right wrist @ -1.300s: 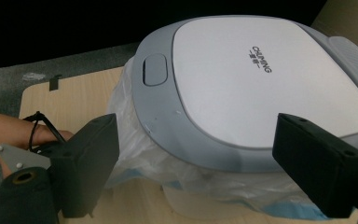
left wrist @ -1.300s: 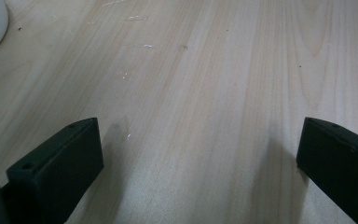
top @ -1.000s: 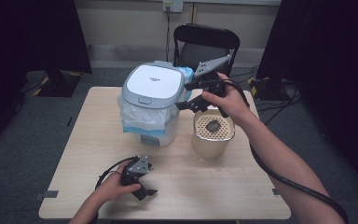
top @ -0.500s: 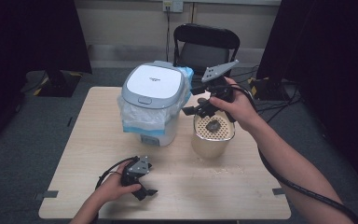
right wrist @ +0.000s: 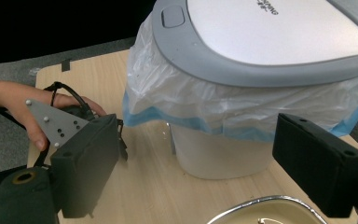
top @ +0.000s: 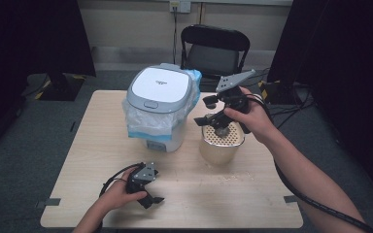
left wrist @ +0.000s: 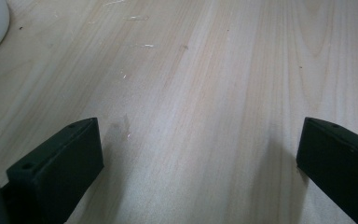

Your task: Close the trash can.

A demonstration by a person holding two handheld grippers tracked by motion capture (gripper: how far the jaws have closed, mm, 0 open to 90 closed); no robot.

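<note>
A white bin (top: 159, 104) with a grey lid and a plastic bag liner stands at the middle back of the wooden table (top: 252, 194). Right of it is a cream round container (top: 222, 148) with a perforated top. My right gripper (top: 202, 112) hovers open just above that container, jaws pointing left at the bin. In the right gripper view the bin (right wrist: 261, 42) looms between the gripper's (right wrist: 203, 156) wide-apart jaws, with the container's metal rim (right wrist: 242, 210) below. My left gripper (top: 154, 188) rests open on the table at the front left; its own view has only bare wood between the gripper's (left wrist: 198, 158) jaws.
A black folding chair (top: 213, 48) stands behind the table. A few pale crumbs (top: 226, 177) lie in front of the container. Bare tabletop spreads along the front and right. Dark curtains hang on both sides of the room.
My right gripper has drifted slightly right and down over the container, still open. The left gripper has stayed where it was.
</note>
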